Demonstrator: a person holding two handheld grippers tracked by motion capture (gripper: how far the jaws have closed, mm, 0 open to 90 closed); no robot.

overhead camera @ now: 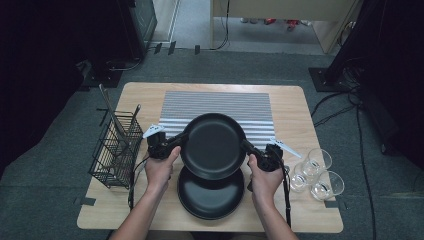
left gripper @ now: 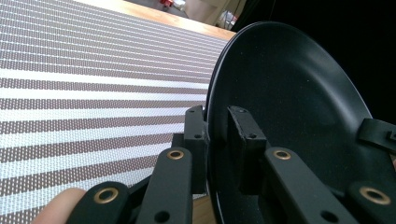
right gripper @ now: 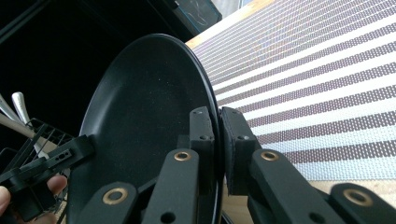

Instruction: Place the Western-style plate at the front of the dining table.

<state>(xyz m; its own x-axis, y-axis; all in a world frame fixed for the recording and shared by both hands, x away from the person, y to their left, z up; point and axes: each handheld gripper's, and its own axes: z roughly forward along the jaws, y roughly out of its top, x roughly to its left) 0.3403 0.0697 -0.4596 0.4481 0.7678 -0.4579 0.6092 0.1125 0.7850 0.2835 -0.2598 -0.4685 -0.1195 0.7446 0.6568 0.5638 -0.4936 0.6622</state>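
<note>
Black plate (overhead camera: 213, 145) sits centre frame, and I have it pinched from both sides. My left tongs (overhead camera: 176, 142) and right tongs (overhead camera: 248, 148) are each clamped narrow on its rim.

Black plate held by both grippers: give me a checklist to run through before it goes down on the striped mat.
1. Left gripper shut on the rim of the lifted black plate: ok.
2. Right gripper shut on the opposite rim: ok.
3. Plate clear of the second black plate on the table: ok, it is raised above it.
4. Striped mat free of objects where it shows: ok; the part under the plate cannot tell.
5. Glasses and cutlery basket away from the path: ok, both sit off to the sides.
6. Plate empty: ok.
</note>
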